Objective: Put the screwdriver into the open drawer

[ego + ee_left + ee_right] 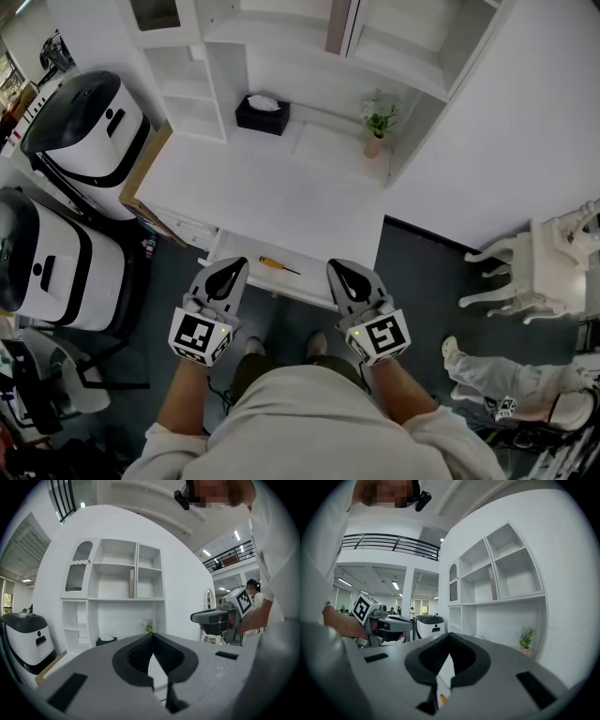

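A screwdriver (278,266) with an orange handle lies inside the open white drawer (323,272) under the desk's front edge. My left gripper (228,268) hovers at the drawer's left front, shut with nothing in it; its pads (140,653) meet at the tip. My right gripper (345,273) hangs at the drawer's right front, also shut and empty. In the right gripper view the orange handle (442,698) shows through the slot below the closed jaws, and the left gripper (391,624) is at the left. The right gripper (211,617) shows in the left gripper view.
A white desk (272,192) with shelving carries a black tissue box (262,113) and a small potted plant (378,122). Two white-and-black machines (84,131) stand at the left. A white chair (520,272) stands at the right.
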A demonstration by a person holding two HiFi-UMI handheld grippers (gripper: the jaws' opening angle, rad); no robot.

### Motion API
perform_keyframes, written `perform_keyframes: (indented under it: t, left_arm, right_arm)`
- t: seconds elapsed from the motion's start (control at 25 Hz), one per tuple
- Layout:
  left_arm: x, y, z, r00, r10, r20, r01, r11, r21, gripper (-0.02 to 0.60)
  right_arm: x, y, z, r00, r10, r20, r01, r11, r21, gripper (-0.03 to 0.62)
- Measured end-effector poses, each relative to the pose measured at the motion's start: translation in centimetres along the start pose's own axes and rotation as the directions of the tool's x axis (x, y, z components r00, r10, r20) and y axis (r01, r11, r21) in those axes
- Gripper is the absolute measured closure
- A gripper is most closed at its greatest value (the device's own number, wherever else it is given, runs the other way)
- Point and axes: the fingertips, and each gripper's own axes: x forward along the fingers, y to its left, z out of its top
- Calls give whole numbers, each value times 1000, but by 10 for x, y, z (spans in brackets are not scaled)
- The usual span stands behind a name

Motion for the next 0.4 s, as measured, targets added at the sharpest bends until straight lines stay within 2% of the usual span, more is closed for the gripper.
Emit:
perform_keyframes:
  t: [0.4]
  left_arm:
    - [3, -7, 1, 1000, -9, 3, 9, 1000, 14, 578]
  right_arm:
    - [-5, -2, -2, 1000, 0, -5, 0, 1000, -3, 591]
